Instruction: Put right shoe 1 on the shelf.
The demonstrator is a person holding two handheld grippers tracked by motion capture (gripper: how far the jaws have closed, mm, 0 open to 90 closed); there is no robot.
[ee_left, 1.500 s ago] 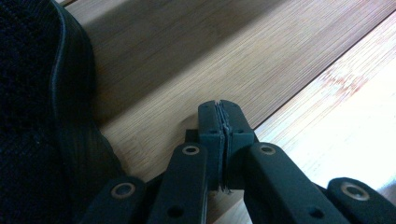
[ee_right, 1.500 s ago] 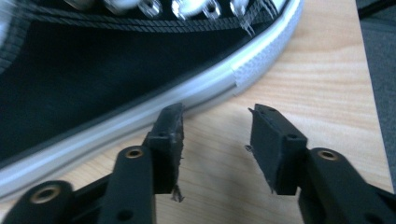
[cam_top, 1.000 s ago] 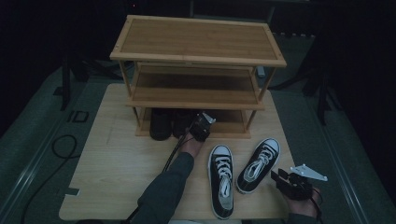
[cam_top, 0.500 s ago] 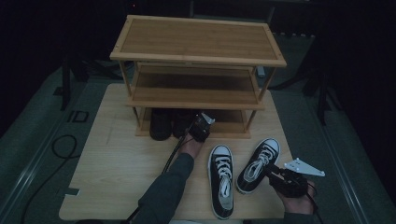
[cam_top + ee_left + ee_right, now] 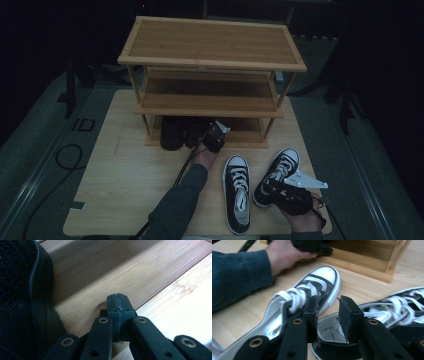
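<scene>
High view: your left gripper [image 5: 216, 136] sits at the front edge of the bottom shelf of the three-tier bamboo shoe rack [image 5: 210, 45], which stands at the far side of the light wooden table [image 5: 125, 180]. Just left of that gripper, a pair of dark shoes [image 5: 172, 132] rests on the bottom shelf. In the left gripper view the two jaws meet flush, closed on nothing, their tips over the shelf board with the black rubber side of a dark shoe close on the left.

Your right gripper [image 5: 274, 189] is at the near right of the table, over the heel end of the right-hand black canvas sneaker with white laces and white toe cap [image 5: 281, 170]. That sneaker lies angled, toe pointing far and right. The matching left-hand black canvas sneaker [image 5: 237, 192] lies just beside it, toe pointing to the rack, between your two forearms.

In the right gripper view the jaws stand parted and have just been closing a little; they hang above the heel opening of the right-hand sneaker, and I cannot see either pad pressing on its collar. Beyond them the left-hand sneaker's white toe cap points at your left hand [image 5: 284, 256], which holds its gripper at the rack's base.
</scene>
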